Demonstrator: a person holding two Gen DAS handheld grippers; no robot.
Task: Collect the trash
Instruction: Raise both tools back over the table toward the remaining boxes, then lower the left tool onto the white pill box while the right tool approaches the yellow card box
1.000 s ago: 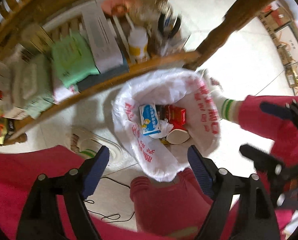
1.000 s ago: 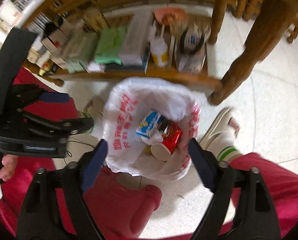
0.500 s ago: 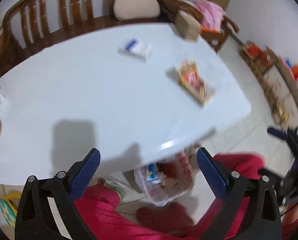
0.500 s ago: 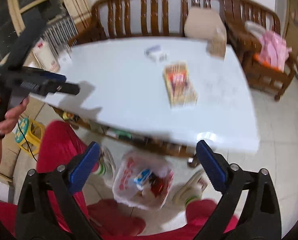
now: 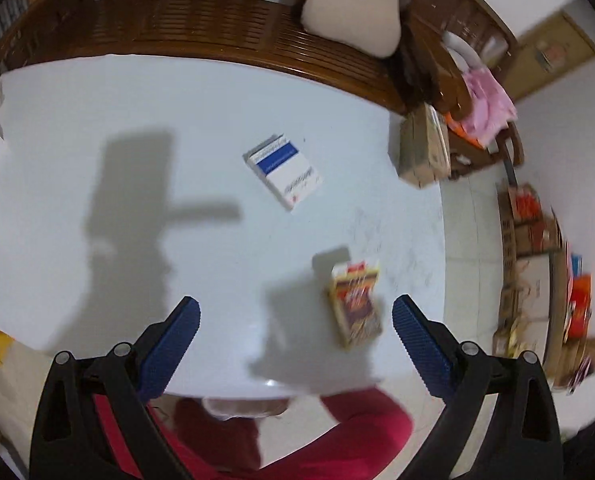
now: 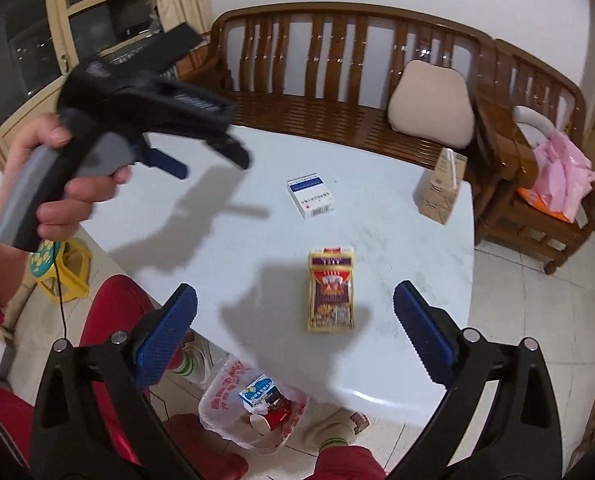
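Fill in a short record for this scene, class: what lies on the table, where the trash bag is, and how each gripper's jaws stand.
table: white top
on table: yellow box, blue-and-white box, brown carton
trash bag: white bag on the floor by the table's near edge, holding a red cup and a blue carton
left gripper: jaws open, empty
right gripper: jaws open, empty

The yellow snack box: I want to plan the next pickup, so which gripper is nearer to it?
Right. The right gripper hangs open just before the yellow snack box; the left gripper hovers farther off, over the table's far-left side.
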